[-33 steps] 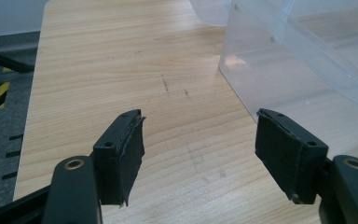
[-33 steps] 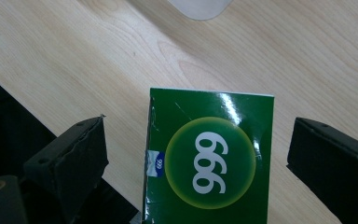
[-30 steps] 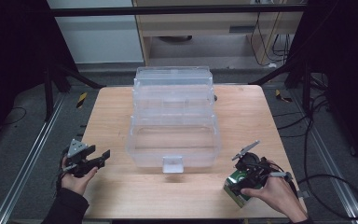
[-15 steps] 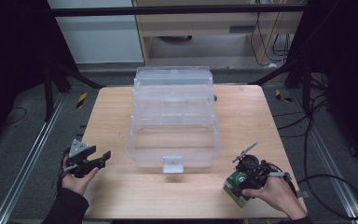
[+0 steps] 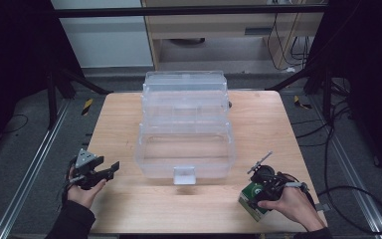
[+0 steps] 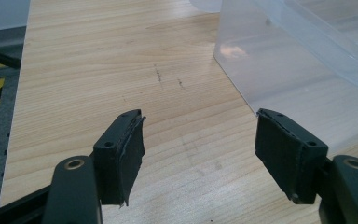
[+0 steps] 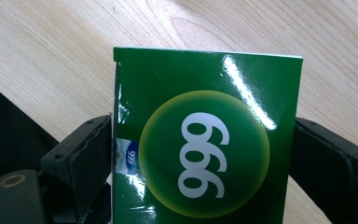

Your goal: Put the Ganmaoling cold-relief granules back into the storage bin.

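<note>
Right gripper [image 7: 200,154] clamped on your glossy green cardboard box [image 7: 205,140], sunk toward desk's near-right corner | left gripper [image 6: 200,149] gaping, empty | clear plastic bin [image 5: 186,144] probably next

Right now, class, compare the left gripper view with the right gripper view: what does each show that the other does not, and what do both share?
Left gripper view alone: the left hand-held gripper with jaws apart and nothing between them, and the lower corner of a clear plastic box just ahead. Right gripper view alone: the right hand-held gripper with a jaw against each side of a green box printed with white digits in a yellow-green circle. Both share the light wooden table beneath black jaws rising from the bottom.
</note>
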Action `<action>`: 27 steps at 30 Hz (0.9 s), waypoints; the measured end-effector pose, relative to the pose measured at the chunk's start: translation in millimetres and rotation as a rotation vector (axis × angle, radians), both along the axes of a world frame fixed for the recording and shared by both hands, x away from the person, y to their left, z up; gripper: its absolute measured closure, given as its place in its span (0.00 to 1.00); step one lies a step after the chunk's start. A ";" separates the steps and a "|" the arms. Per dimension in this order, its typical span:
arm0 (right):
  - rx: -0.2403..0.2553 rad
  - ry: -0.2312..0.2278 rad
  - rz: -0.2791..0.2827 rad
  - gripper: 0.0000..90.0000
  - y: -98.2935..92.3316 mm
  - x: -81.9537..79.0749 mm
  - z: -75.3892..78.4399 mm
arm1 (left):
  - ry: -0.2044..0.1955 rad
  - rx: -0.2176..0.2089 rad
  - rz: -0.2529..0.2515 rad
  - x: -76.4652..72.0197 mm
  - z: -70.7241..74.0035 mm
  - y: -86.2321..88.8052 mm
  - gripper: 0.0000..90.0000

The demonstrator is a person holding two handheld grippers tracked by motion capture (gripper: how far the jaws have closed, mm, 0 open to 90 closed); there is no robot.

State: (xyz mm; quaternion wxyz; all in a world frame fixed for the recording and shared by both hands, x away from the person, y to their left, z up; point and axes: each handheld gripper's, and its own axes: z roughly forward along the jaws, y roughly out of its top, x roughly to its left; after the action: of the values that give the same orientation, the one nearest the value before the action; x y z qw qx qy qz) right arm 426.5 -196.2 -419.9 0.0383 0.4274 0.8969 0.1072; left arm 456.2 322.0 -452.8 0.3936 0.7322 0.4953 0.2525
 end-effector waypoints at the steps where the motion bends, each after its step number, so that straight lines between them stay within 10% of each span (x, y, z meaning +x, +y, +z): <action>1: -0.005 0.002 0.003 0.13 -0.2 0.5 -0.5 | 0.000 0.000 -0.001 0.1 -0.1 -0.2 0.35; 27: -0.036 0.053 -0.007 0.20 2.7 5.1 0.2 | 0.013 0.004 -0.015 0.9 -1.7 -1.7 0.35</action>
State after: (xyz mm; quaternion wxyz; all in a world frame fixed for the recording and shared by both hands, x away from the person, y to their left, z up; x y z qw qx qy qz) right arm 431.6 -193.5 -419.7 0.0229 0.4325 0.8978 0.0795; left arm 457.1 320.2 -454.5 0.3910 0.7380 0.4920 0.2459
